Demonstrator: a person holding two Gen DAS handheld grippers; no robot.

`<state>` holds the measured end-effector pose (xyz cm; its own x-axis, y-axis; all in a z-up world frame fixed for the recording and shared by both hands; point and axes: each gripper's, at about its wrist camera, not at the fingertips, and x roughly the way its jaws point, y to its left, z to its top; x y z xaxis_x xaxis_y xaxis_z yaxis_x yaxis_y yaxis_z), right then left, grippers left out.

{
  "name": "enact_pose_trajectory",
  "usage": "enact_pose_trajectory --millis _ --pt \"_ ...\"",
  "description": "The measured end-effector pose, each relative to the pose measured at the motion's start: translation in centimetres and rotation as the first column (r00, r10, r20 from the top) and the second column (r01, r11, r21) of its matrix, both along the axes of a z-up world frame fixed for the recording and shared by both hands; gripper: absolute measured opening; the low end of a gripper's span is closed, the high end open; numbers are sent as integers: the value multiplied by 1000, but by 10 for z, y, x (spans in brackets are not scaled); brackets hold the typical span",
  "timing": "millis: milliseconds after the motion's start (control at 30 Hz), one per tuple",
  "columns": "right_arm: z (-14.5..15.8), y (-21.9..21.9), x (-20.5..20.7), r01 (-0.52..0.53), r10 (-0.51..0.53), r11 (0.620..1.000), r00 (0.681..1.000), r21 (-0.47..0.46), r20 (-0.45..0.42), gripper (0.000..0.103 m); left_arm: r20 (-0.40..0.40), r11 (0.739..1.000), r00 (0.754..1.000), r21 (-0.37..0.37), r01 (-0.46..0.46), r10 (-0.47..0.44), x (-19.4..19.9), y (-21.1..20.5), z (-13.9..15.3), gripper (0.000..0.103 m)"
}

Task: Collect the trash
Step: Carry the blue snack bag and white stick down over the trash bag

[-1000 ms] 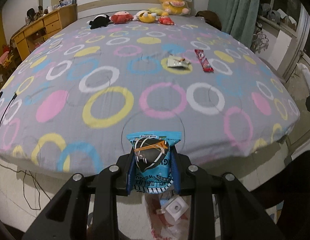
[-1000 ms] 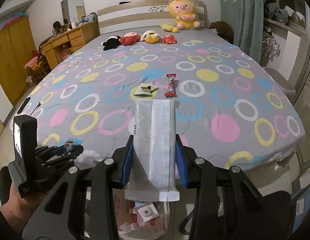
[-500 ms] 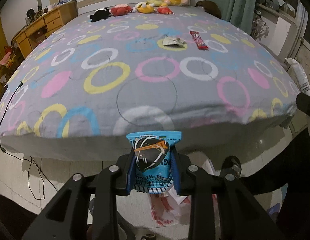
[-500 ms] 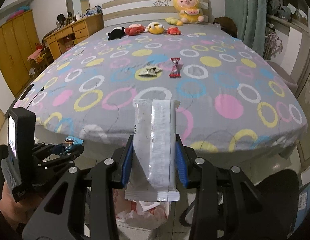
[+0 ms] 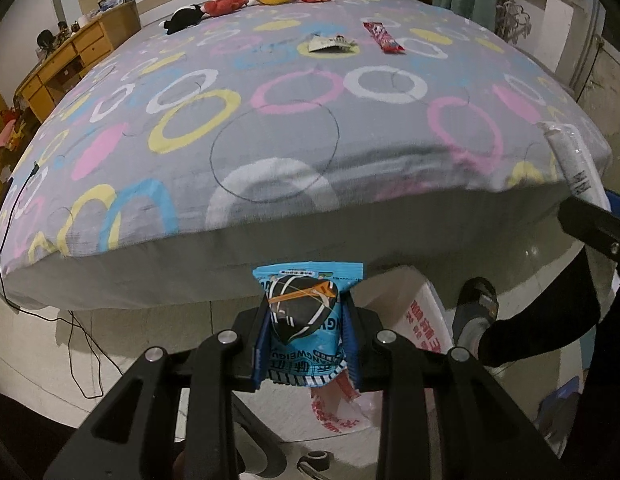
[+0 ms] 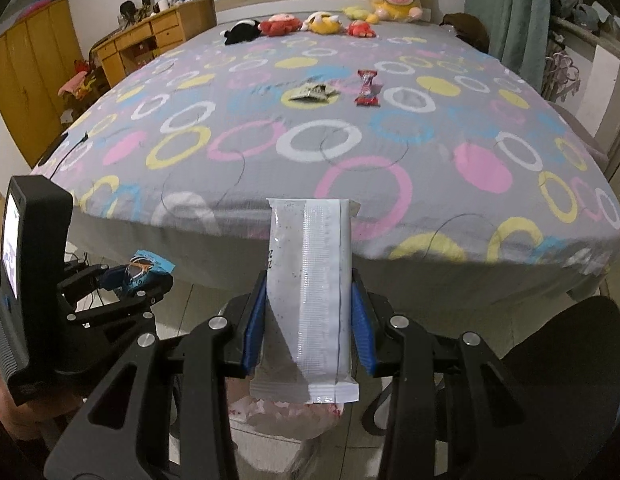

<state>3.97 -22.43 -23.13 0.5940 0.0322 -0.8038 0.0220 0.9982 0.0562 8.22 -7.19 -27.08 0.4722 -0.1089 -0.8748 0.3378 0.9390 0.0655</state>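
My left gripper point(image 5: 305, 344) is shut on a blue snack packet point(image 5: 305, 316), held off the bed's foot edge above a white plastic trash bag with red print point(image 5: 418, 316) on the floor. My right gripper point(image 6: 307, 336) is shut on a long white wrapper point(image 6: 310, 292), held above the same bag point(image 6: 285, 412). The left gripper point(image 6: 125, 280) with its blue packet shows at the left of the right wrist view. Two wrappers lie on the bed point(image 5: 269, 152): a crumpled grey-green one point(image 5: 330, 43) and a red one point(image 5: 384, 38).
Plush toys point(image 6: 322, 24) line the headboard. A wooden dresser point(image 6: 149, 44) stands left of the bed, green curtains point(image 6: 514, 12) right. A black cable point(image 5: 77, 360) trails on the floor at left. A slippered foot point(image 5: 474, 312) stands by the bag.
Both grippers have drawn back from over the bed and lowered past its foot edge, each still holding its wrapper. The trash bag now shows larger beneath them.
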Motion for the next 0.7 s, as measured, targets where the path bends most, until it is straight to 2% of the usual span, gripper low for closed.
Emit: enact_pose_trajectory --millis 300,700 --pt "-29 5 3 -18 18 1000 998 5 -60 37 -35 1000 999 18 6 -5 1 -3 -17 30" --pt "-60 8 8 -36 39 999 989 24 -142 38 -126 999 992 26 30 -27 3 -12 -48 30"
